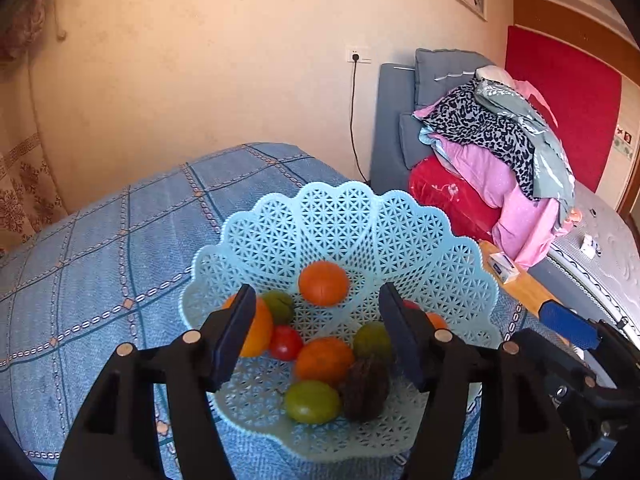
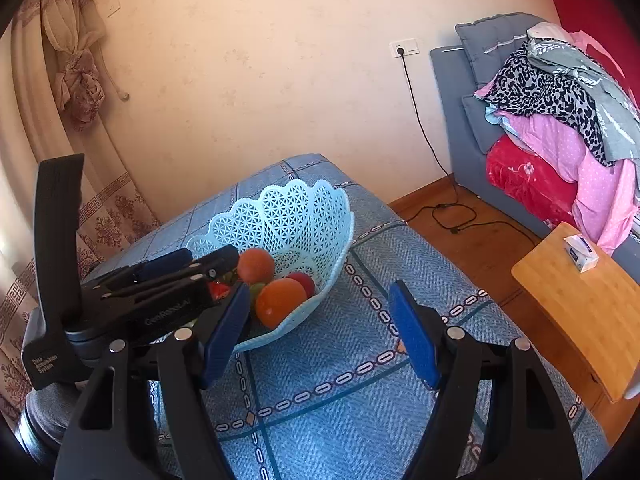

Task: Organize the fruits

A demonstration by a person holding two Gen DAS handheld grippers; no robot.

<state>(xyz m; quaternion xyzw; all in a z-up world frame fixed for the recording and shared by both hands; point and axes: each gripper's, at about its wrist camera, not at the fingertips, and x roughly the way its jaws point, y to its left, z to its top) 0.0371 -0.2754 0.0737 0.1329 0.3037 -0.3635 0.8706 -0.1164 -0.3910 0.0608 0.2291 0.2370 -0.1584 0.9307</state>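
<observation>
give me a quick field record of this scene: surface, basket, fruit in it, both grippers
surface: blue patterned tablecloth
basket: light blue lattice basket on the cloth, scalloped rim
fruit in basket: oranges, green fruits, a red fruit, a dark spiky fruit
left gripper: open over the basket, nothing between its pads
right gripper: open, empty, over the cloth beside the basket
side table: wooden board with a small box
</observation>
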